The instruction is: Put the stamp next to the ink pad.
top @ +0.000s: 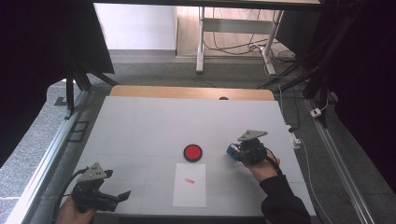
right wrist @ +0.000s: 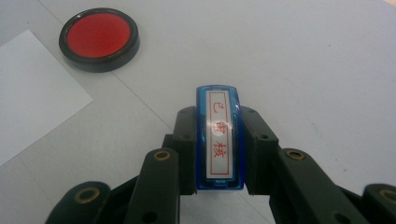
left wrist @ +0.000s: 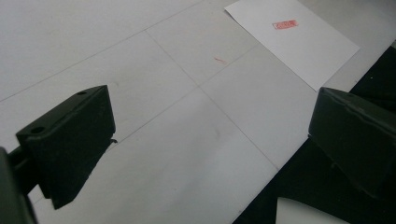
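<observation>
The right gripper [right wrist: 219,154] has its two black jaws clamped on a blue stamp [right wrist: 220,140], pressing on the long flat sides so that the labelled top, white with red characters, faces the camera between them. The fingers [right wrist: 257,140] meet the body about midway along its length, with a short blue end standing out beyond their tips. Judging by its look, the stamp is a small hard plastic block: light, stiff, not fragile, but glossy and so likely a little slippery. The broad parallel sides are the sensible place to hold it, as here; a grip on the rounded ends would probably let it twist or squirt out.

Beyond the fingertips and off to their left lies the round ink pad [right wrist: 99,38], red in a black rim, open and well apart from the stamp. Nearer, on the same side, is the corner of a white paper sheet [right wrist: 32,93], which already bears a small red imprint [top: 189,180] in the high view.

The left gripper [left wrist: 210,130] rests with its jaws wide apart and nothing between them, pointing across the white table [left wrist: 93,37] toward the sheet, well away from the stamp. In the high view it sits at the near left edge
</observation>
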The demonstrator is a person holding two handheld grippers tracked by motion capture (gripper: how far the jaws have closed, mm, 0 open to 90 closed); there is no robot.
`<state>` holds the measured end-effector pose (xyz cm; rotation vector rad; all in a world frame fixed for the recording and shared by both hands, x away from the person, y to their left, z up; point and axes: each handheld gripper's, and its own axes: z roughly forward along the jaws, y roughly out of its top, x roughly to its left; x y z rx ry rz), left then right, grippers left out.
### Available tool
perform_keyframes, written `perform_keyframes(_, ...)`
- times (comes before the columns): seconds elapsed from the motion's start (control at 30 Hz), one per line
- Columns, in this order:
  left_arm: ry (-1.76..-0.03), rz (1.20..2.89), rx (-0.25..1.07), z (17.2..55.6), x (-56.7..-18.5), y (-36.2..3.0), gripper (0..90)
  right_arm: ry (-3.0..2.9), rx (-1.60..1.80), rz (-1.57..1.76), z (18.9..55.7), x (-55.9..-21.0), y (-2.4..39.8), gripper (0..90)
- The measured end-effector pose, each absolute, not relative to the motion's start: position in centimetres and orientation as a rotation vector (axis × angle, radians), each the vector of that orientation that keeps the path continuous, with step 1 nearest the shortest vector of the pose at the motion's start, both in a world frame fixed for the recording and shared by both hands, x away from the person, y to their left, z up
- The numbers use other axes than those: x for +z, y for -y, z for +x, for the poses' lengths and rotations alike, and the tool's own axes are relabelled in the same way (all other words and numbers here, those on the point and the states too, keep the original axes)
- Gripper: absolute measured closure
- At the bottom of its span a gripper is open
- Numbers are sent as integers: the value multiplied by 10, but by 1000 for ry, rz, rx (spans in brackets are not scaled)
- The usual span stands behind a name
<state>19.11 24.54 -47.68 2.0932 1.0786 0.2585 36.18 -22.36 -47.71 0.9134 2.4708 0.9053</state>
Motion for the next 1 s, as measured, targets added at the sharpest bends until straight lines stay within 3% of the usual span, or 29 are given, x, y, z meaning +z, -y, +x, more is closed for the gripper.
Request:
perform_keyframes(0.53,-1083,2092,255,191,-477,-246,8,-2519,863,954,368,-487,221,702)
perform_keyframes(1.0,-1084,2092,254,191,-477,-246,9,-2496,902,984,365,-482,222,587)
